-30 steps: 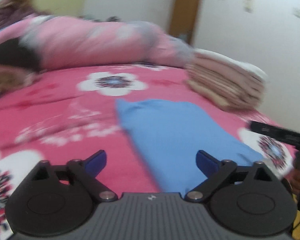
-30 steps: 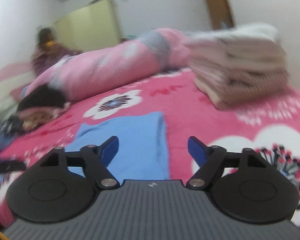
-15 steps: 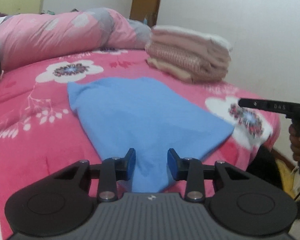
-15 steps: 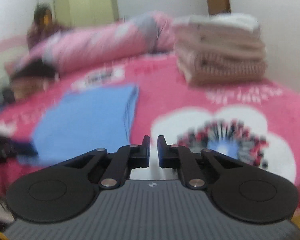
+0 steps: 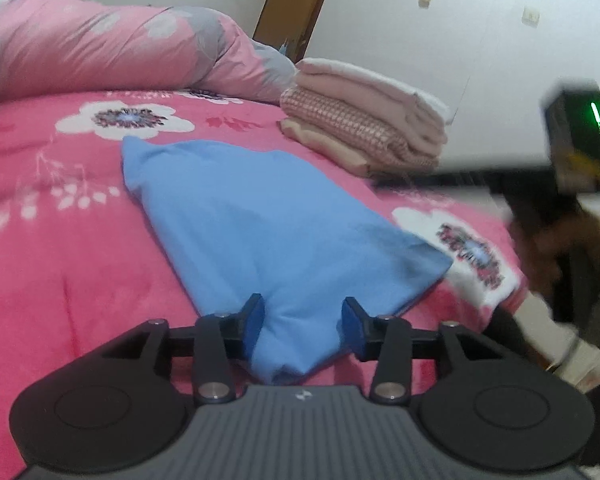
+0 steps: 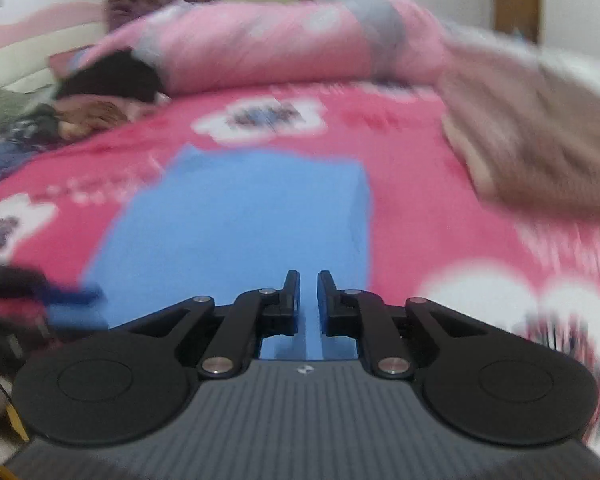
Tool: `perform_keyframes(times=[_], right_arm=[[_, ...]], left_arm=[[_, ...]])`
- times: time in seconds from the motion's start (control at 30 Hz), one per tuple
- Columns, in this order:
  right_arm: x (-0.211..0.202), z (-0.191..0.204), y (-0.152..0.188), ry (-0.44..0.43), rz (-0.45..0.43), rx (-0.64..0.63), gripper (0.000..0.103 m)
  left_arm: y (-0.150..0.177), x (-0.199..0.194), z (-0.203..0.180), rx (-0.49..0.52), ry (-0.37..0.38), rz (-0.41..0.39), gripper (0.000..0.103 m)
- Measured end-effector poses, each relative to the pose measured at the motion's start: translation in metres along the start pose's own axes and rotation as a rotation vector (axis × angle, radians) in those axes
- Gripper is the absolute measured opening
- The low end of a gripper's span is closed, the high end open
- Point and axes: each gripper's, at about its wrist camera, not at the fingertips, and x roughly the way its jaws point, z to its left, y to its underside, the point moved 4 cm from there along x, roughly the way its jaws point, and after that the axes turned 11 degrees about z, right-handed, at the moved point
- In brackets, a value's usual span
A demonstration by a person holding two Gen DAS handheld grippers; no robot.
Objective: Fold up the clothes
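Gathering the blue garment's [image 5: 260,216] near edge on the bed [image 5: 60,240], the left tongs [image 5: 303,320] are opening astride it (narrower than a second ago), while the right tongs [image 6: 308,294], formerly spread, stand nearly pressed together, empty, and must next pinch their corner.

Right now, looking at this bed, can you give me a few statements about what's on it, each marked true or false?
1. The blue garment lies on a pink flowered bedcover. True.
2. The folded stack sits on top of the blue garment. False: it rests on the bedcover beyond it, apart.
3. The folded stack is green. False: it is pink and beige.
4. A bundled pink quilt lies along the bed's far side. True.
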Motion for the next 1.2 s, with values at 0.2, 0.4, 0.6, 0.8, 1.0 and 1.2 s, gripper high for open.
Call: perform_keyframes(times=[0.2, 0.4, 0.6, 0.8, 1.0, 1.2], right_arm=[[0.068, 0.061, -0.103, -0.243, 0.074, -0.114, 0.049], [0.158, 0.081, -0.153, -0.205, 0.336, -0.079, 0.048], [0.194, 0.099, -0.164, -0.160, 0.478, -0.095, 0.047], [0.206, 0.096, -0.163, -0.105, 0.484, -0.088, 0.004], [0.207, 0.095, -0.162, -0.095, 0.410, -0.045, 0.004], [0.215, 0.093, -0.165, -0.112, 0.285, -0.064, 0.007]], left_arm=[[0.001, 0.001, 0.010, -0.064, 0.128, -0.015, 0.064], [0.002, 0.004, 0.016, -0.075, 0.195, -0.010, 0.067], [0.002, 0.009, 0.016, -0.067, 0.236, -0.011, 0.070], [0.006, 0.013, 0.013, -0.071, 0.242, -0.016, 0.070], [0.009, 0.014, 0.011, -0.058, 0.240, -0.013, 0.070], [0.010, 0.014, 0.010, -0.061, 0.235, -0.014, 0.068]])
